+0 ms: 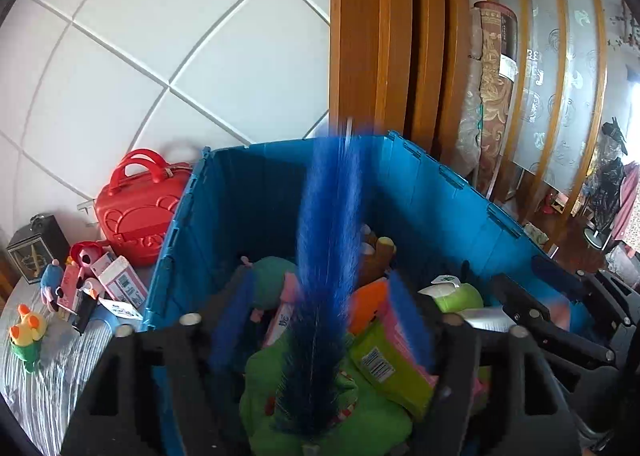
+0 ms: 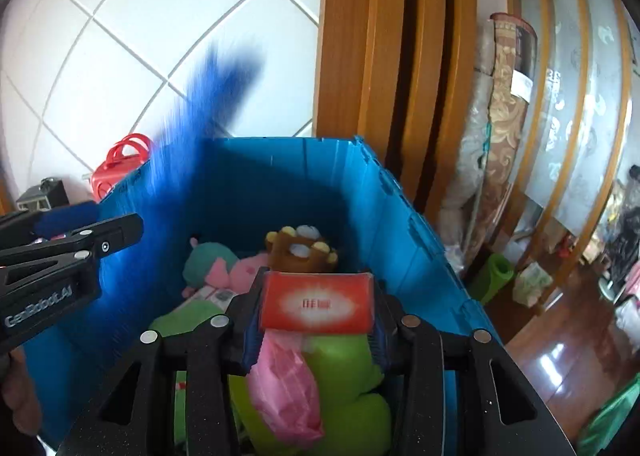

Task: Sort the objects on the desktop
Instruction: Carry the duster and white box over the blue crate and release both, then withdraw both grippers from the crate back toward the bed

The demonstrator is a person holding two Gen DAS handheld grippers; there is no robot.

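Left gripper point(image 1: 320, 336): your jaws stand apart around the blue feather point(image 1: 328, 240), lower centre; whether they grip it cannot be told.
Right gripper point(image 2: 316, 320): you clamp a red packet point(image 2: 316, 302) over the blue bin point(image 2: 400, 216).

Setting: lived-in home room.
Walls: white tiled wall point(image 1: 160, 36).
Fittings: wooden sliding door point(image 2: 400, 56) with frosted patterned glass.
Floor: glossy red-brown floor point(image 2: 560, 356).
Contents: rolled rugs point(image 2: 496, 144); blue storage crate point(image 2: 360, 192) of plush toys.

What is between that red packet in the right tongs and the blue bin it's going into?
Nothing visible. The right tongs hold the red packet over the open blue bin; only soft toys already inside lie below it.
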